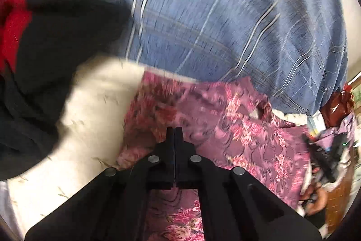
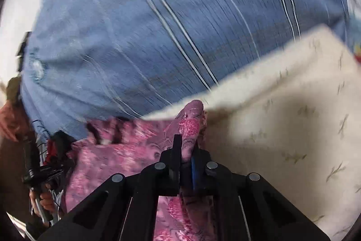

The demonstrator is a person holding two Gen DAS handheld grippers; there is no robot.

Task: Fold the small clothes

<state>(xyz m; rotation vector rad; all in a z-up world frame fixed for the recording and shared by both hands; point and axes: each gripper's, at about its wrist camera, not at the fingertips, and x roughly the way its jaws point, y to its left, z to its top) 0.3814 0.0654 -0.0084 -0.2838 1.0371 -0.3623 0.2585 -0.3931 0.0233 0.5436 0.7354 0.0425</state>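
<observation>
1. The left hand-held gripper (image 1: pixel 174 131) has its two black fingers pressed flat together. No cloth shows between the tips.
2. Right under and ahead of it lies the pink cloth (image 1: pixel 225 125), with red and pink flowers on it.
3. The right hand-held gripper (image 2: pixel 183 146) is pinched tight on a fold of the pink cloth (image 2: pixel 191 125). The fold sticks up between its fingers.
4. The rest of the pink cloth spreads to the left of the right hand-held gripper.
5. A cream cloth (image 2: pixel 282 119) with small leaf marks lies to the right of the right hand-held gripper. In the left view the cream cloth (image 1: pixel 94 105) is on the left side.
6. Further left of the left hand-held gripper is a black cloth (image 1: pixel 52 46), and a red cloth (image 1: pixel 13 31) next to it.
7. Past all of these is a blue sheet (image 1: pixel 225 15) with thin white stripes. It fills the far part of both views (image 2: pixel 158 26).
8. Both pictures are blurry.
</observation>
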